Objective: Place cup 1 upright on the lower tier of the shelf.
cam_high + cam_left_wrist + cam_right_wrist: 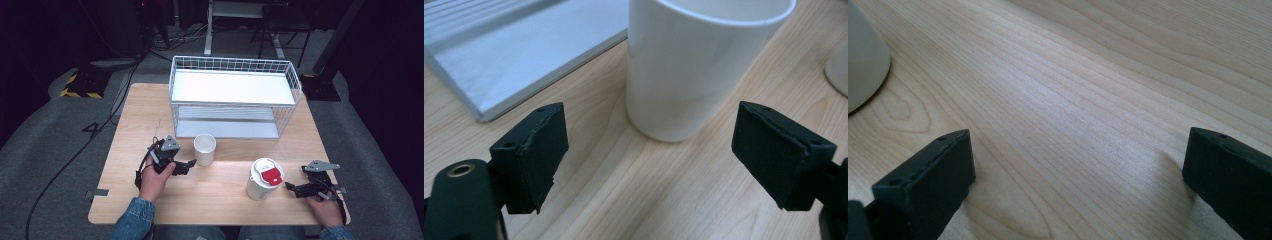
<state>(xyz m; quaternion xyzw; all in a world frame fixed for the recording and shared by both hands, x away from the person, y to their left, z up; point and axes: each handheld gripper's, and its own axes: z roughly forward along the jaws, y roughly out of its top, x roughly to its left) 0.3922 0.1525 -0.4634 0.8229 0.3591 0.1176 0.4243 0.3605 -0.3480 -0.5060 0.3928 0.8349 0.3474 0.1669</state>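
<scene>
A wooden table (220, 190) stands on grey carpet, with dark cables trailing across the floor behind it. At its far side sits a white wire rack (232, 95) with two shelves, the upper one a plain white panel, the lower one a flat tray whose edge shows in the left gripper view (524, 55).

Near the front right stands a lidded cup (263, 179), white with a red tab on its lid. Its pale rounded side shows at the left edge of the right gripper view (863, 60).

An open white cup (204, 149) stands upright just in front of the rack's lower shelf, left of the table's middle.

The left gripper (186, 166), held in the person's left hand (156, 180), lies just beside the open cup. In the left gripper view (649, 160) its jaws stand wide apart and hold nothing, with the cup (694, 65) just beyond them and apart from both.

The right gripper (292, 188), in the right hand (326, 206), sits near the lidded cup. Its jaws are spread wide over bare wood (1073, 120), gripping nothing.
</scene>
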